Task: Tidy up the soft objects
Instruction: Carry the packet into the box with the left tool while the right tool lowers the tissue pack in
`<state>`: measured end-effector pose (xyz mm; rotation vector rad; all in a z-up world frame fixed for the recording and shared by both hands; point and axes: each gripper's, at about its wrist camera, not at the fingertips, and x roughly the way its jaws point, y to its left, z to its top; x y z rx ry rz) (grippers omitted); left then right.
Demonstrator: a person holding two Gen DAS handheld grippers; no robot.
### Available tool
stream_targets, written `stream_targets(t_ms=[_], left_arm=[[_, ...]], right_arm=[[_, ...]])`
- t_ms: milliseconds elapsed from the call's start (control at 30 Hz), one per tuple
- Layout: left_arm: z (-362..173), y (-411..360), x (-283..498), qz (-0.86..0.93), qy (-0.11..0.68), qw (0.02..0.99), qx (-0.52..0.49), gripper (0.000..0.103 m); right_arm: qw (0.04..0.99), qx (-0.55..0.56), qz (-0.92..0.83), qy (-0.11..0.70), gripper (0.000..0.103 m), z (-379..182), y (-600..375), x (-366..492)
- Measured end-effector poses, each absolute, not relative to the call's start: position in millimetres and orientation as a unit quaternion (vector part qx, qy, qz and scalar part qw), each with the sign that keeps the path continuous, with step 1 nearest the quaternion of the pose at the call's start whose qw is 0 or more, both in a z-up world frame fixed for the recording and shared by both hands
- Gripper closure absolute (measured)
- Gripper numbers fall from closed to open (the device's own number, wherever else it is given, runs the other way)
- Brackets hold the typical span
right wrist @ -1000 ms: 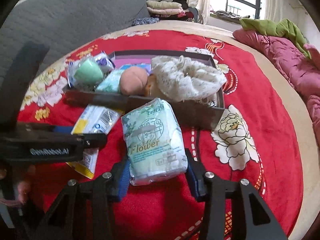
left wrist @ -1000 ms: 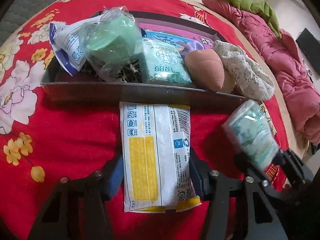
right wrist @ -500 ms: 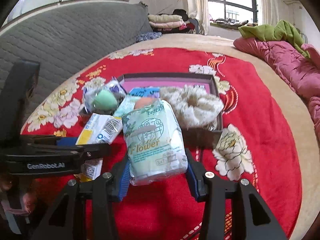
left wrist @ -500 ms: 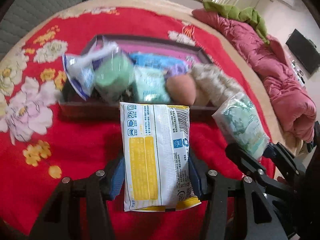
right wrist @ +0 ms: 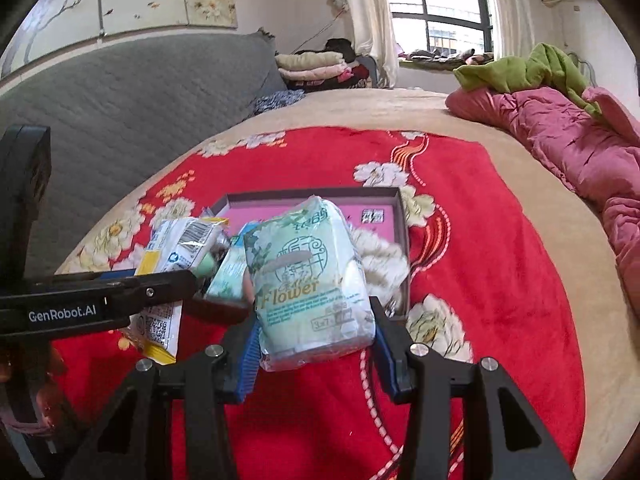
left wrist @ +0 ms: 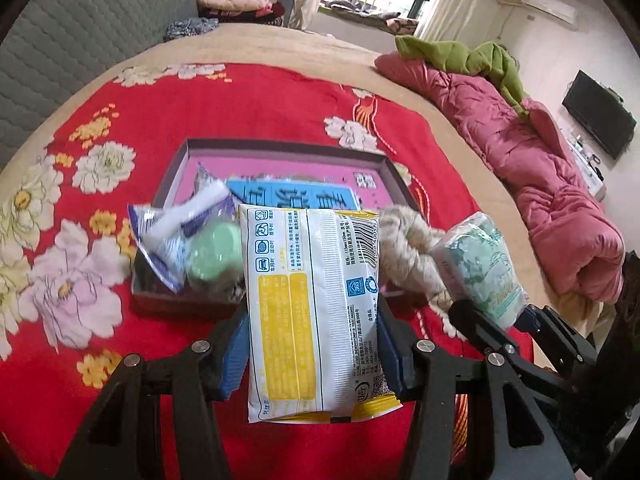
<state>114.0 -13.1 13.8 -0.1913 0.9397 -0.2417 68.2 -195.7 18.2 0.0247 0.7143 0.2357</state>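
Left gripper: fingers part-way open, pressed against both long edges of a white-and-yellow wipes packet, which is carried clear of the bed. Right gripper: fingers closed to a middling gap on a pale green tissue pack printed "Flower", also clear of the bed. Neither grip width has altered over the last second. What has changed: both hands have risen and tipped back, so each view now takes in more of the room and the shallow box sits lower and farther off than a second ago, when both packs were low, just in front of its near wall. The box lies on the red flowered blanket and already contains a green ball in a plastic bag, a blue-and-white pouch, a blue packet and a cream knitted piece. Judgement: both packs are lifted high enough to pass over the box wall; the remaining step is to carry them forward and release inside. Free space looks mainly toward the pink back half of the box.
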Motion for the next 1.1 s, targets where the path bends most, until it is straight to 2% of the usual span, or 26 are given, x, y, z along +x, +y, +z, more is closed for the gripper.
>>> stream_targets(t_ms=[400,800,1100], left_arm=[[14,-22,152,-0.108,0.448,0.884,-0.083,0.046],[-26,-26,190,-0.086,0.481,0.87,-0.066,0.046],[-32,-18,200,-0.079,0.478,0.871,-0.088,0.043]], right_arm=[[0.934,0.028,0.103,0.342,0.055,25,-202,104],[0.906,0.034,0.097,0.411,0.055,-18,-197,147],[0.906,0.023,0.094,0.412,0.048,-23,-193,152]])
